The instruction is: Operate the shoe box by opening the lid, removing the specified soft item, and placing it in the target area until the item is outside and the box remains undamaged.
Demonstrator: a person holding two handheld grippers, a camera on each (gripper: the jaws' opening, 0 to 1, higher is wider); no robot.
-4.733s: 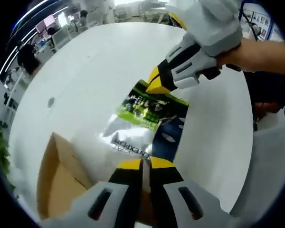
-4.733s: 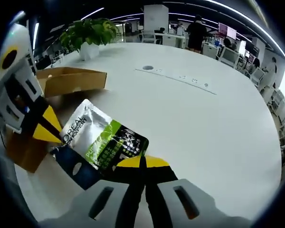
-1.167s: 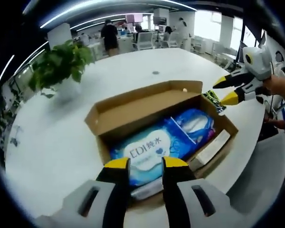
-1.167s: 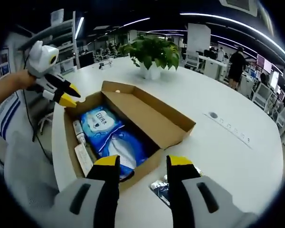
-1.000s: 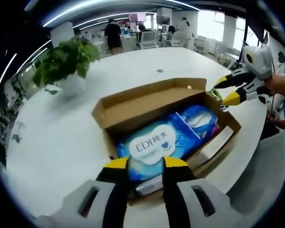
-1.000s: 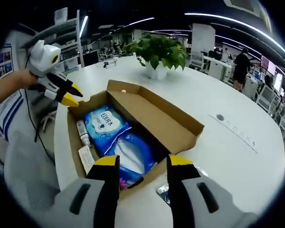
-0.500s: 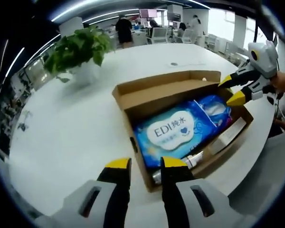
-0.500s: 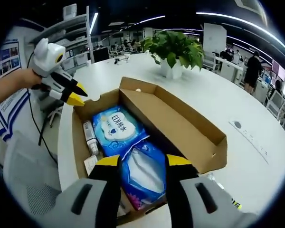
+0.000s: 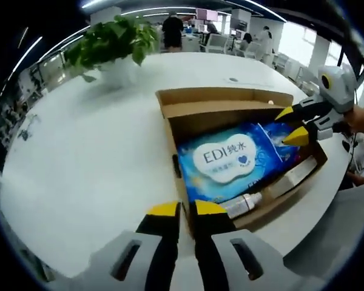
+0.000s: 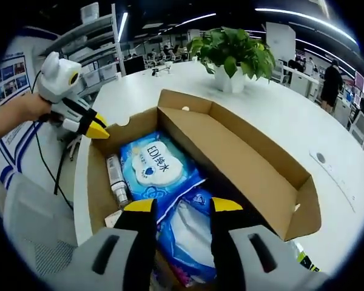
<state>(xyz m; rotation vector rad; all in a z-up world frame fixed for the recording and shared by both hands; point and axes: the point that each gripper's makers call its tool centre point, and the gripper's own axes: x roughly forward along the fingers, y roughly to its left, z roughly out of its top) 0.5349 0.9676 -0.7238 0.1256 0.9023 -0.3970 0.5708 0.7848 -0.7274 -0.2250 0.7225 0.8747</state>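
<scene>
An open cardboard shoe box (image 9: 170, 115) (image 10: 255, 163) lies on the white table, its lid flap standing along one long side. Inside lie a blue EDI wipes pack (image 9: 224, 160) (image 10: 155, 163), a second blue soft pouch (image 9: 278, 134) (image 10: 191, 230), a small bottle (image 9: 244, 203) (image 10: 115, 176) and a slim white carton (image 9: 291, 176). My left gripper (image 9: 186, 209) (image 10: 101, 125) has its jaws nearly together over the box's short end wall. My right gripper (image 10: 182, 206) (image 9: 289, 125) hangs open just above the second blue pouch at the opposite end.
A potted plant (image 9: 115, 42) (image 10: 233, 51) stands on the table beyond the box. A corner of a green pouch (image 10: 303, 260) lies on the table beside the box. A hand (image 10: 12, 115) holds the left gripper. People and desks fill the room behind.
Both views have drawn closer to the box. My left jaws have narrowed onto the box's end wall. My right gripper has come lower over the second blue pouch, still open.
</scene>
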